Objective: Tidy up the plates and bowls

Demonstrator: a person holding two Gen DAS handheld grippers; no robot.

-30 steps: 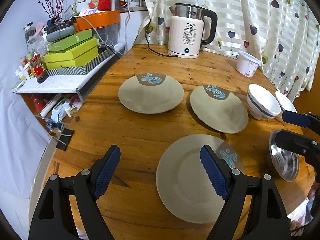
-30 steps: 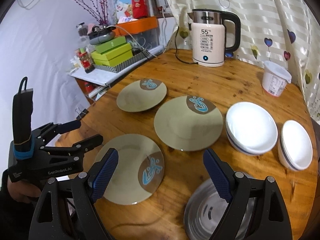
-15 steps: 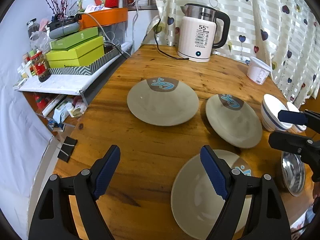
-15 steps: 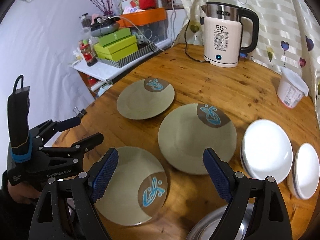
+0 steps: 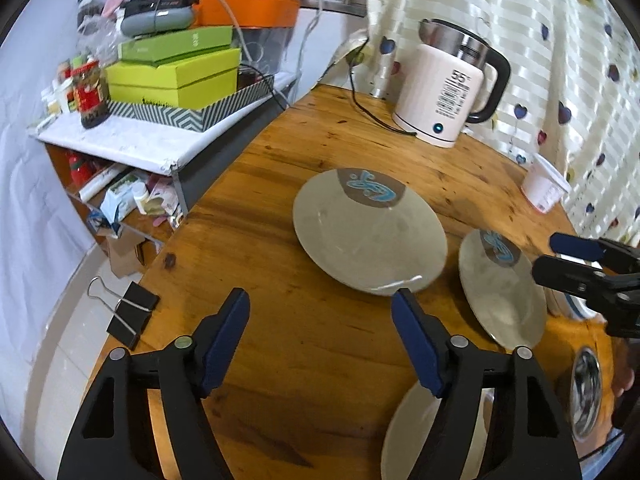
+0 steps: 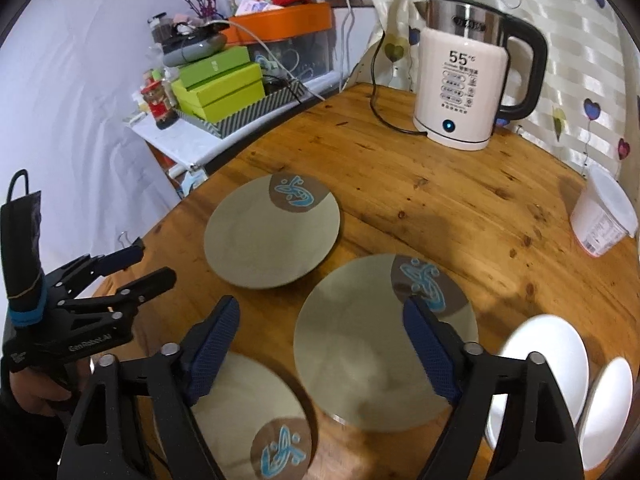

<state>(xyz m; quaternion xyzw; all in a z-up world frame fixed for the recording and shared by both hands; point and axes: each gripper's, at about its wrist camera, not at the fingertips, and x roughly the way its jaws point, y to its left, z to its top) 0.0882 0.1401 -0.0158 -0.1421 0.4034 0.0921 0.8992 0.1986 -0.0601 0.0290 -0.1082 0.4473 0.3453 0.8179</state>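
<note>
Three beige plates with a brown patch and blue motif lie on the wooden table. In the left wrist view the far plate (image 5: 368,236) sits just beyond my left gripper (image 5: 320,304). Its jaws are closing over bare wood, with nothing between them. The middle plate (image 5: 500,292) and the near plate (image 5: 412,432) are to its right. My right gripper (image 6: 320,312) hovers above the left part of the middle plate (image 6: 380,352), jaws closing, pads touching nothing. The far plate (image 6: 272,236) and the near plate (image 6: 248,416) also show there. Two white bowls (image 6: 544,360) stand at the right.
A steel bowl (image 5: 586,392) lies at the table's right edge. A kettle (image 6: 468,84) with its cord and a white tub (image 6: 604,216) stand at the back. Binder clips (image 5: 132,314) sit at the table's left rim. A shelf with green boxes (image 5: 176,76) is beside it.
Both grippers have moved left and forward over the table, so the near plate has slid toward the bottom of both views. Both pairs of jaws have narrowed a little.
</note>
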